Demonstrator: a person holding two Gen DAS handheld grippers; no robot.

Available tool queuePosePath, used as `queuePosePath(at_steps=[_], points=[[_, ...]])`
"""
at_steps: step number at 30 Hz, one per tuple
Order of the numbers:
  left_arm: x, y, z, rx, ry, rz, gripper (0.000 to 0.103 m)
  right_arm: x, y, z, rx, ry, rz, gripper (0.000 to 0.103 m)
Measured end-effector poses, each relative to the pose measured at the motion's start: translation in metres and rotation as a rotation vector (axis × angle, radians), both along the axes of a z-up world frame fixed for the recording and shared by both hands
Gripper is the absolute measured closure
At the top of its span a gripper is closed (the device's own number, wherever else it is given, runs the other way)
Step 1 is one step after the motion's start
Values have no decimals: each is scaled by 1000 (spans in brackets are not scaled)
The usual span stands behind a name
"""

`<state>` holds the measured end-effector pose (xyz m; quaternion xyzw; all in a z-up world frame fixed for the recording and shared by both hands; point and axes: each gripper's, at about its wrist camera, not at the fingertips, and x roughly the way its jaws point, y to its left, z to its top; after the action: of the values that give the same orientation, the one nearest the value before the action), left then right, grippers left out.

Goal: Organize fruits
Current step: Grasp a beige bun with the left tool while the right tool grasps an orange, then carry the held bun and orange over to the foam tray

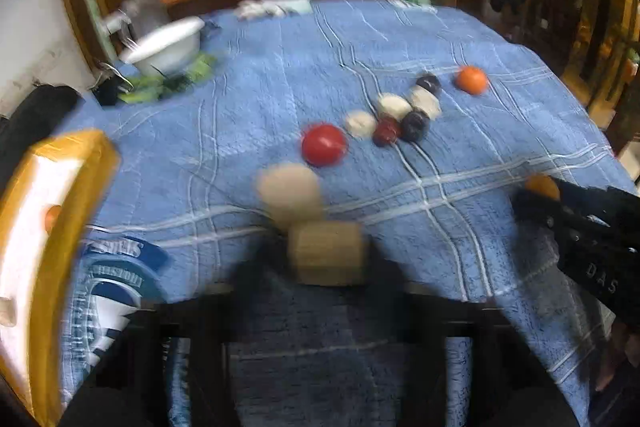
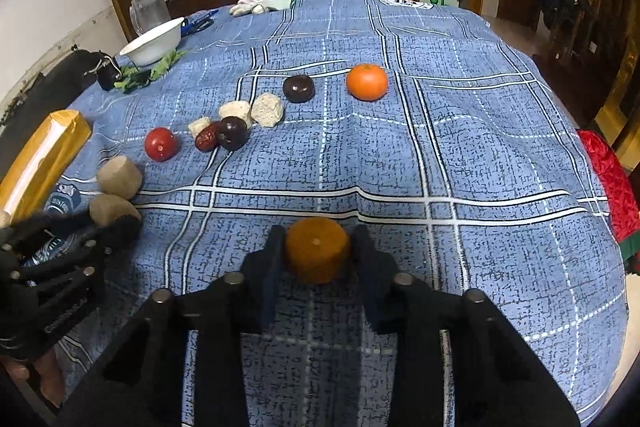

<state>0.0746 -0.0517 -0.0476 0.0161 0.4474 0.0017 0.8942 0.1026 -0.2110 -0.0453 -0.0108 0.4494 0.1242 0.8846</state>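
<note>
The right gripper point(image 2: 318, 251) clamps a mandarin point(image 2: 318, 249) near the table's front edge, open blue cloth point(image 2: 480, 155) ahead; the left gripper point(image 1: 326, 259), blurred, grips a tan cylinder point(image 1: 326, 257) beside the yellow tray point(image 1: 52, 211).

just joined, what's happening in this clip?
A person with a gripper in each hand is sorting fruit on a blue plaid tablecloth. The right gripper is closed on an orange fruit. The left gripper holds a tan fruit near the yellow-rimmed tray. A tomato, an orange, dark plums and pale chunks are on the cloth.
</note>
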Motion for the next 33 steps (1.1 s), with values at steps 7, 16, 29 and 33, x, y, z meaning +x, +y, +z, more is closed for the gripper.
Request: queuePosePath(at_steps=[7,16,29,33], points=[[-12,4,6,-2,-21,17,72,-6,2,6,-9,-35,12,70],[-44,25,23,-25,-70,49,72,-35,16,17,-7,-63,43,70],[-69,56,32,-48,-105,111,72,-73,51,32,36,-90,104,69],[-75,66,32,-53,-111,137,72,-80,63,32,43,-92,127,69]])
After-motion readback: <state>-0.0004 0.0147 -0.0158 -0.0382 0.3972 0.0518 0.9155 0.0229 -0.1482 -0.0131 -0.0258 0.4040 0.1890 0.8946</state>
